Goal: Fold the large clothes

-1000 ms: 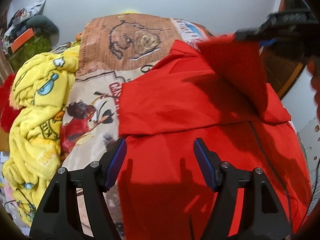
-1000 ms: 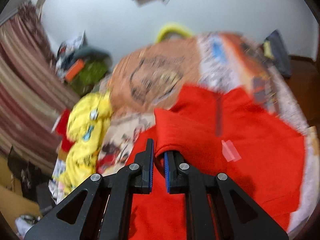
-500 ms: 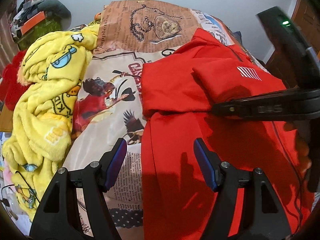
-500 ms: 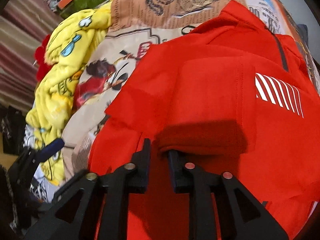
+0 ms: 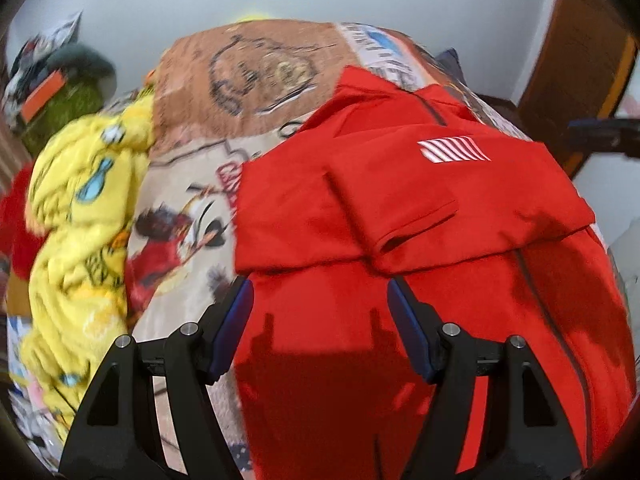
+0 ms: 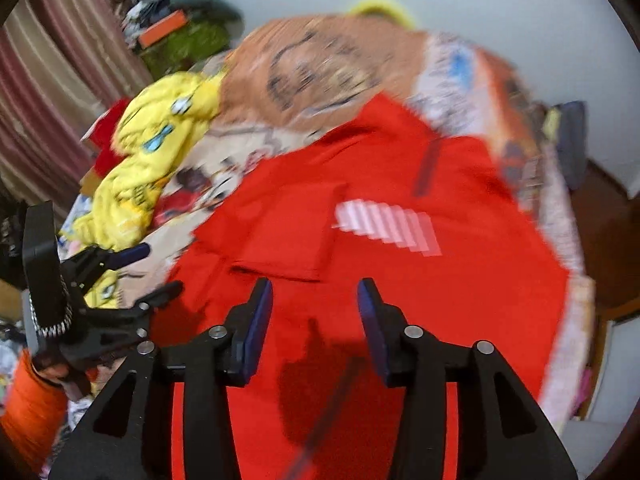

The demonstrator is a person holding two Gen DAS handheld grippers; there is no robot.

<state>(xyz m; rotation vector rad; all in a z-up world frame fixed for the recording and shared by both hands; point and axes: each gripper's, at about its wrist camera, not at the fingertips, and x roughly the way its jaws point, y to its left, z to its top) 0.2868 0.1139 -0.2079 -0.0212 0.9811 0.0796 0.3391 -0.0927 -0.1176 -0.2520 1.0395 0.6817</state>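
A large red jacket (image 5: 400, 216) lies spread on the bed, both sleeves folded across its chest; the top sleeve bears a white striped patch (image 5: 452, 150). It also shows in the right wrist view (image 6: 400, 248), blurred. My left gripper (image 5: 320, 320) is open and empty, hovering over the jacket's lower left part. My right gripper (image 6: 314, 316) is open and empty above the jacket's middle, just below the folded sleeve cuff (image 6: 280, 268). The left gripper also appears at the left of the right wrist view (image 6: 132, 276).
The bed has a printed cartoon cover (image 5: 256, 80). A crumpled yellow blanket (image 5: 80, 220) lies left of the jacket. Clutter and a green cushion (image 5: 72, 96) sit at the far left by a striped curtain (image 6: 52, 92). A wooden door (image 5: 576, 60) stands on the right.
My right gripper opened and let go of the sleeve, which now lies folded across the chest. It pulled back to the right. My left gripper stayed open.
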